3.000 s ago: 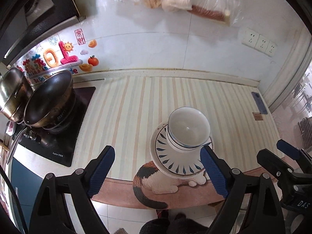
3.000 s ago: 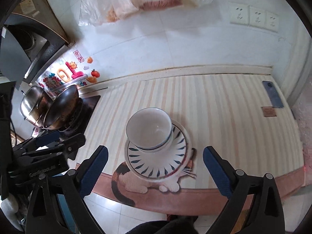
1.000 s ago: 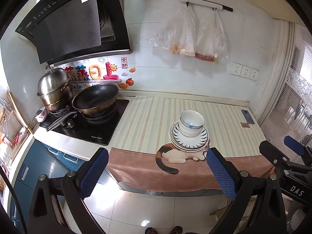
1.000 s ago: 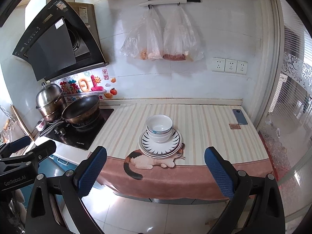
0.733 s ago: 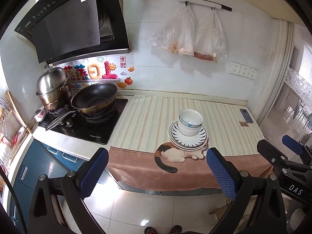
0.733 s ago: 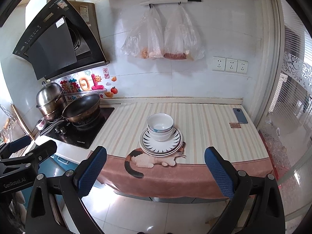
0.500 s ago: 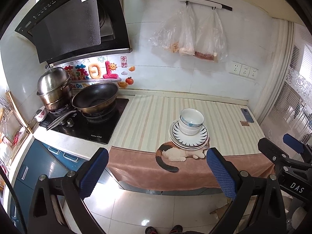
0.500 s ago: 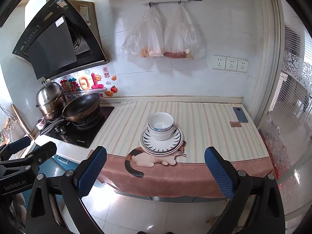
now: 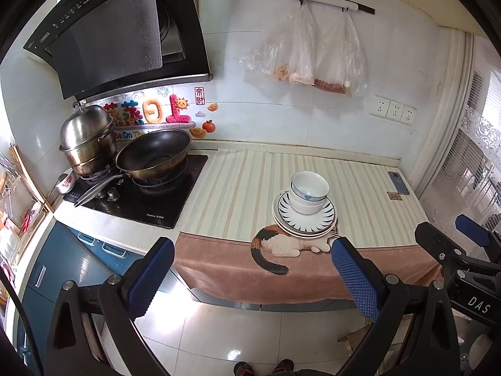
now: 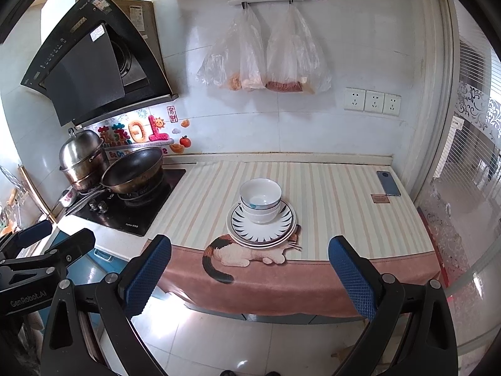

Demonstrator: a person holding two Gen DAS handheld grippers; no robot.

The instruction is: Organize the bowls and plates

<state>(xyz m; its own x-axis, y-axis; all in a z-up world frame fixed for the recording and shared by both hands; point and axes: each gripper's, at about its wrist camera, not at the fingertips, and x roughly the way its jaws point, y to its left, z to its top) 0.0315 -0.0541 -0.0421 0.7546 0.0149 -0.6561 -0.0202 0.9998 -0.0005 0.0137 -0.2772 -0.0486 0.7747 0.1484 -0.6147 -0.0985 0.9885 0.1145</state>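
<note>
White bowls (image 9: 309, 191) (image 10: 260, 199) are nested on a stack of plates (image 9: 325, 217) (image 10: 283, 224) with a dark petal pattern, near the front edge of the striped counter (image 9: 241, 185) (image 10: 328, 200). Both grippers are held back from the counter, over the floor. My left gripper (image 9: 250, 274) is open and empty, its blue pads wide apart. My right gripper (image 10: 249, 271) is likewise open and empty. The right gripper's black body also shows at the right edge of the left wrist view.
A black wok (image 9: 153, 156) and a steel pot (image 9: 86, 139) sit on the hob at the left. A phone (image 10: 388, 183) lies at the counter's far right. Plastic bags (image 10: 266, 56) hang on the wall. A cat-print cloth (image 10: 247, 252) drapes over the counter's front edge.
Since three seconds ago both grippers have pulled far back from the stacked dishes. Over the last second the views barely shift and the stack has not moved.
</note>
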